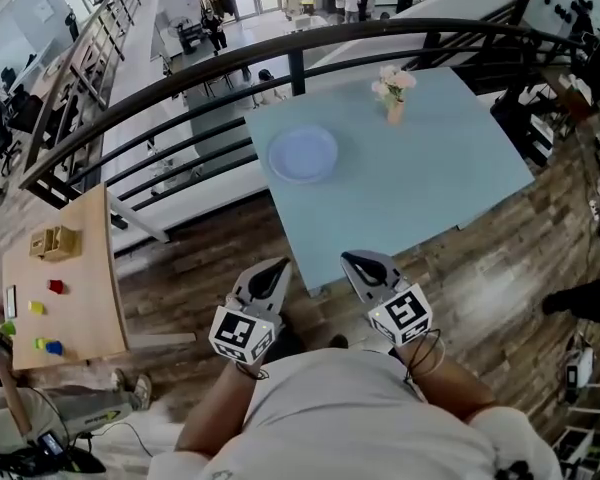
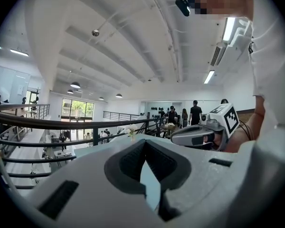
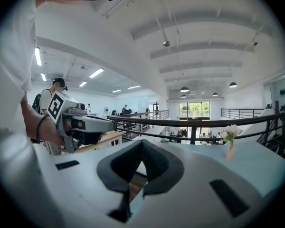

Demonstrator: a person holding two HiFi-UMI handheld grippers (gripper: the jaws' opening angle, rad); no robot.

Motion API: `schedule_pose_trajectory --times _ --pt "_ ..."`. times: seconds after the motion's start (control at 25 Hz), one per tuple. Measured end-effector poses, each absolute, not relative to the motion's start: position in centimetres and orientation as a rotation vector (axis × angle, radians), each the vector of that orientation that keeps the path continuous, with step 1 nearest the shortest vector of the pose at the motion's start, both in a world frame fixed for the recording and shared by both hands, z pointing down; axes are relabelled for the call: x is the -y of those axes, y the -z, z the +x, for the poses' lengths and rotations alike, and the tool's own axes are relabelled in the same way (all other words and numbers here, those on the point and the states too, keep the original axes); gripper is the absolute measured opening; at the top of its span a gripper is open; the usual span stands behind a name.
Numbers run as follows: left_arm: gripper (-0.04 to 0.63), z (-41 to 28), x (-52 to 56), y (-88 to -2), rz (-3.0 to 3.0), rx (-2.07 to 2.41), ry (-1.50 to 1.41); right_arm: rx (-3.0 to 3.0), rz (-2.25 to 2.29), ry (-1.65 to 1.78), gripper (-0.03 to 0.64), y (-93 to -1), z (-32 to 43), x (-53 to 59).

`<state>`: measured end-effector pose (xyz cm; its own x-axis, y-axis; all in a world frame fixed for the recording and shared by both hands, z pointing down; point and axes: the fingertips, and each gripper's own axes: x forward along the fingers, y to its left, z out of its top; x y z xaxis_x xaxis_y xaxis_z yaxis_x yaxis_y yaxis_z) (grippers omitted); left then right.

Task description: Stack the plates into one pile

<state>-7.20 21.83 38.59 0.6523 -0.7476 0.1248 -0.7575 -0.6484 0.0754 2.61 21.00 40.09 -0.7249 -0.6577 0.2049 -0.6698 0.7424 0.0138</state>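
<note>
A pale blue plate [image 1: 302, 154] lies on the light blue table [image 1: 430, 183], toward its far left part; whether it is one plate or a pile I cannot tell. Both grippers are held close to the person's chest, short of the table's near edge and well away from the plate. My left gripper [image 1: 277, 269] is shut with nothing in it, and so is my right gripper [image 1: 356, 261]. In the left gripper view the shut jaws of the left gripper [image 2: 145, 144] point over the table. The right gripper [image 3: 139, 144] looks the same in its own view. The plate does not show in either gripper view.
A small vase of flowers [image 1: 393, 94] stands at the table's far side, right of the plate. A black railing [image 1: 280, 53] runs behind the table. A wooden table [image 1: 65, 278] with coloured blocks is at the left. The floor is wood planks.
</note>
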Motion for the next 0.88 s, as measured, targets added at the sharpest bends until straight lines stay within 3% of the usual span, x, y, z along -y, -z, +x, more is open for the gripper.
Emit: schedule_pose_trajectory --times 0.88 --pt "0.005 -4.3 -24.8 -37.9 2.76 1.268 -0.115 2.792 1.055 -0.061 0.005 -39.2 5.0 -24.1"
